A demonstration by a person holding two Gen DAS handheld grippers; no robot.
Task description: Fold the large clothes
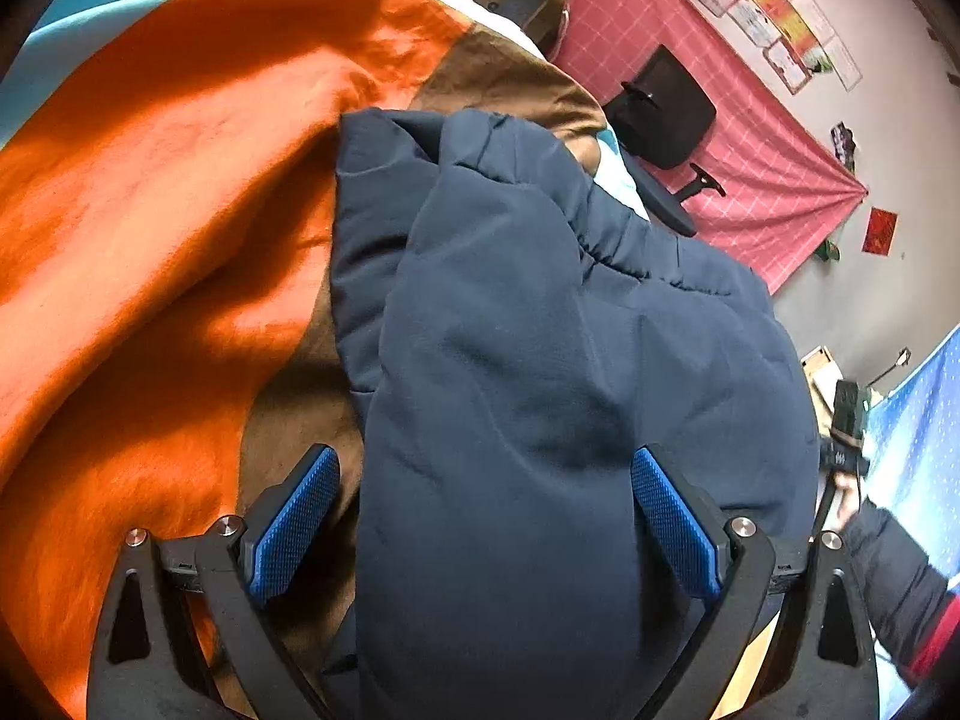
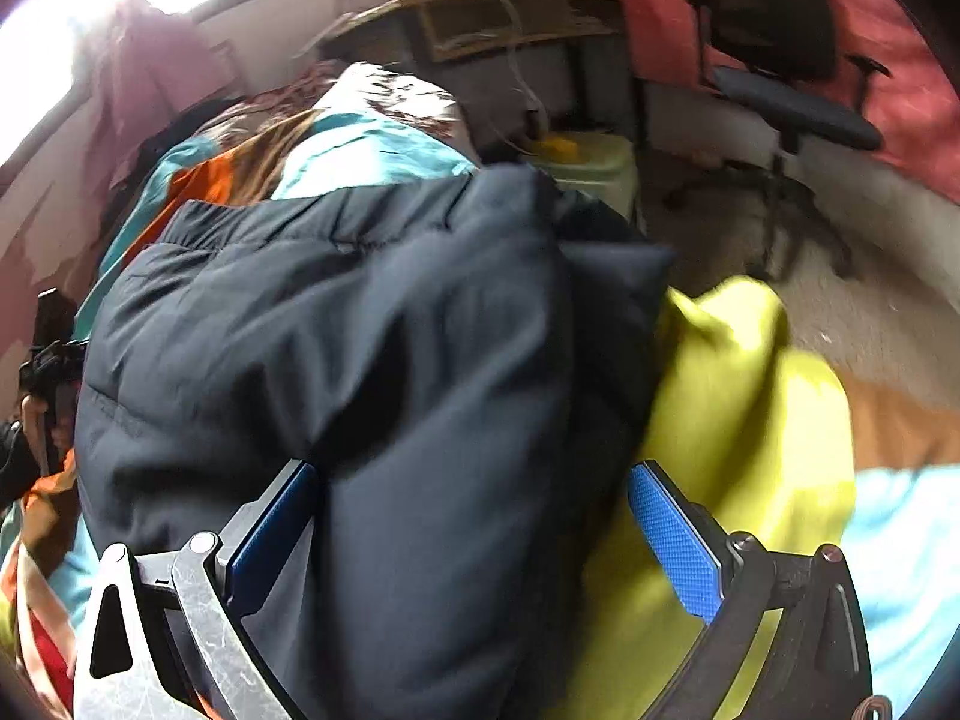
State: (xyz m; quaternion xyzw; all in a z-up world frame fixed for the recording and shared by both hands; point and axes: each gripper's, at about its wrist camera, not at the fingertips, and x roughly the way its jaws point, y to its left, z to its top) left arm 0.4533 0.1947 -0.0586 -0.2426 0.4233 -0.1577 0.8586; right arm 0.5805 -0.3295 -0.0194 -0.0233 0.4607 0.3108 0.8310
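A dark navy padded jacket [image 1: 540,360] lies bunched on a bed with an orange, brown and light blue cover [image 1: 156,180]. My left gripper [image 1: 486,516] is open, its blue pads wide apart with a fold of the jacket lying between them. In the right wrist view the same jacket [image 2: 336,360] fills the middle. My right gripper [image 2: 474,528] is open too, jaws spread around a thick fold of the jacket, the left pad against the cloth. A yellow-green garment [image 2: 738,420] lies to the right of the jacket.
A black office chair [image 2: 780,78] stands on the floor past the bed, in front of a pink checked cloth [image 1: 720,138] on the wall. A desk [image 2: 480,18] and a pale container with a yellow lid [image 2: 576,162] stand beyond the bed. The other gripper shows at the right edge [image 1: 846,438].
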